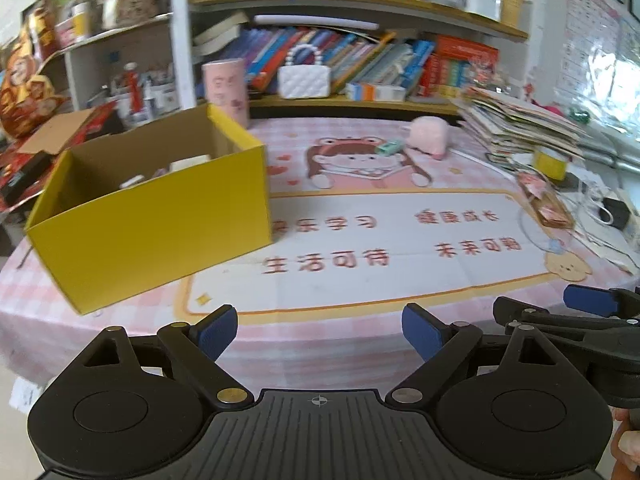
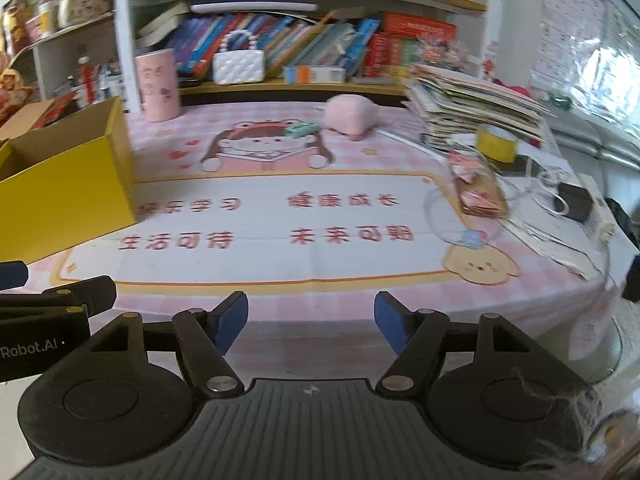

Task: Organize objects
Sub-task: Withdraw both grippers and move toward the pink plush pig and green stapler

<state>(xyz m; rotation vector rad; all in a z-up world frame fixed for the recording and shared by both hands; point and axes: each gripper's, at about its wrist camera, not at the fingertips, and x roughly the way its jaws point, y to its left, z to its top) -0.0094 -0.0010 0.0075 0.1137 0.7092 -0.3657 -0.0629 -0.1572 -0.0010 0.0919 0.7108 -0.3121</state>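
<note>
Yellow cardboard box (image 1: pixel 152 216) stands open-topped on the left of the table (image 1: pixel 360 344), on a pink checked cloth printed with a cartoon girl and red characters. Inside the box, pale items show against the brown inner wall; what they are cannot be told.

Left gripper (image 1: pixel 319 334): jaws spread wide, blue pads apart, nothing between them. It hovers over the near edge of the cloth, just right of the box's near corner.

Right gripper (image 2: pixel 310 326): jaws partly spread, nothing between them, pads clear of the cloth. It sits just beside the left gripper, on its right, also over the near edge.

Remaining objects lie at the far side of the table. A pink plush (image 2: pixel 350 116) rests far centre, with a small green toy (image 2: pixel 301 129) just left of it, on the printed girl's head. A pink cylinder (image 1: pixel 225 90) stands upright behind the box's far corner. A yellow tape roll (image 2: pixel 496 142) sits far right, in front of a paper stack (image 2: pixel 472 108). A brown card with pink scraps (image 2: pixel 480 194) lies right of the printed panel, and cables (image 2: pixel 560 200) lie further right.

Behind the table, a shelf (image 1: pixel 352 102) holds books and a white quilted bag (image 1: pixel 304 80).
</note>
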